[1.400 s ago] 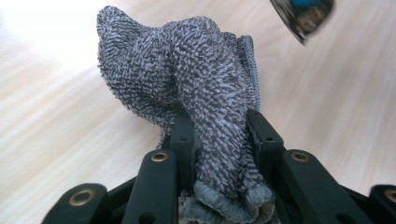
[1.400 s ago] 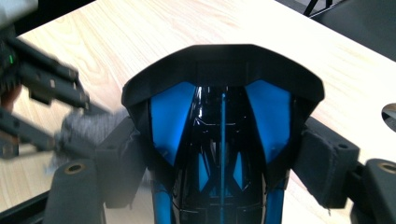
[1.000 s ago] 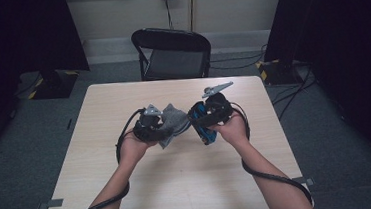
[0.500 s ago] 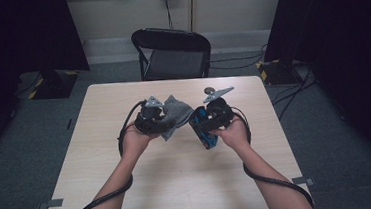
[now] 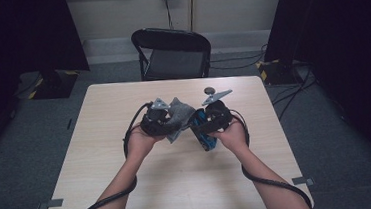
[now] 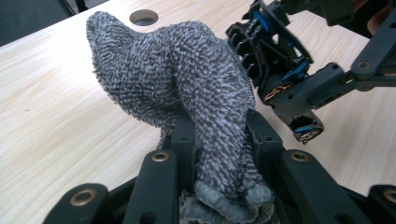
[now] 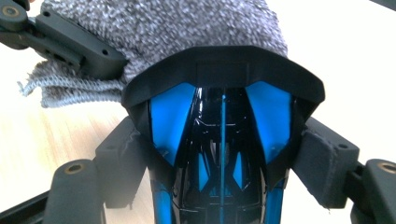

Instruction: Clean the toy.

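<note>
**Cloth against toy car, both held above the table**

- Left gripper point(image 5: 167, 123): jaws clamped on a bunched grey terry cloth point(image 6: 187, 88); the loose end of the cloth flops forward past the jaws.
- Right gripper point(image 5: 210, 125): jaws closed on the sides of a black-and-blue toy car point(image 7: 222, 140), pads pressed against its body.
- Car as landmark: the cloth lies just beside its front end, apparently touching there; the table point(image 5: 180, 185) lies below it; the round hole point(image 6: 143, 17) in the tabletop is beyond the cloth, well away from the car.
- Work in hand looks like wiping the car with the cloth.

Risks, as judged:
- Glossy, tapered car body could slide out of the pads if the cloth pushes hard.
- The floppy end may fold away, so the left jaws strike the car, not cloth.
</note>
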{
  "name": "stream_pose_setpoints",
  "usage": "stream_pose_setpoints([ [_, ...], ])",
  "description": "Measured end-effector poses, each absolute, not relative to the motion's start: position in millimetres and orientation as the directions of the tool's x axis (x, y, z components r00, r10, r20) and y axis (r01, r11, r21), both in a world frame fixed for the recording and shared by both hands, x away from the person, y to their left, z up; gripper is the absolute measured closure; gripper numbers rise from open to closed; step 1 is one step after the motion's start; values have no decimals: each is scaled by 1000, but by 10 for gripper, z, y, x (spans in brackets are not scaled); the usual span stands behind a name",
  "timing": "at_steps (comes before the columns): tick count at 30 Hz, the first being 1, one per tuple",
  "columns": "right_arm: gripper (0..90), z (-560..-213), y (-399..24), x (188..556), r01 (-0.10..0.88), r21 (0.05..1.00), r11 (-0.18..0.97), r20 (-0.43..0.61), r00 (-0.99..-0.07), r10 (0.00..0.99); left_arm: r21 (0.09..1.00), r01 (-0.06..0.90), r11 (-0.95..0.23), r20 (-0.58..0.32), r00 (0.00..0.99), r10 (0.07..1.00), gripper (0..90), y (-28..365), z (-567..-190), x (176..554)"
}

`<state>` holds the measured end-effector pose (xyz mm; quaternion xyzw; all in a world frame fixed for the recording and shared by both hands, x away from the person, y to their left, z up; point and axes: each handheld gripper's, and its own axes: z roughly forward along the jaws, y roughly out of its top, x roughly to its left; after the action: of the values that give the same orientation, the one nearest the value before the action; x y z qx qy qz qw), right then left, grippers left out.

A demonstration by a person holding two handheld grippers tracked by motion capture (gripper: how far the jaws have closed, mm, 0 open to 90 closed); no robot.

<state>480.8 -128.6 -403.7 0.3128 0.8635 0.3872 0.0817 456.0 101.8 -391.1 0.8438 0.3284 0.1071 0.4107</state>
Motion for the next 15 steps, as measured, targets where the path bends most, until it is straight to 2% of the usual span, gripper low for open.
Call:
stream_pose_setpoints([
  [15, 256, -3987, -1263, 4810, 474, 724, 501, 98, -790, 605, 751, 465, -468, -88, 773, 628, 690, 923, -3961, 4546],
])
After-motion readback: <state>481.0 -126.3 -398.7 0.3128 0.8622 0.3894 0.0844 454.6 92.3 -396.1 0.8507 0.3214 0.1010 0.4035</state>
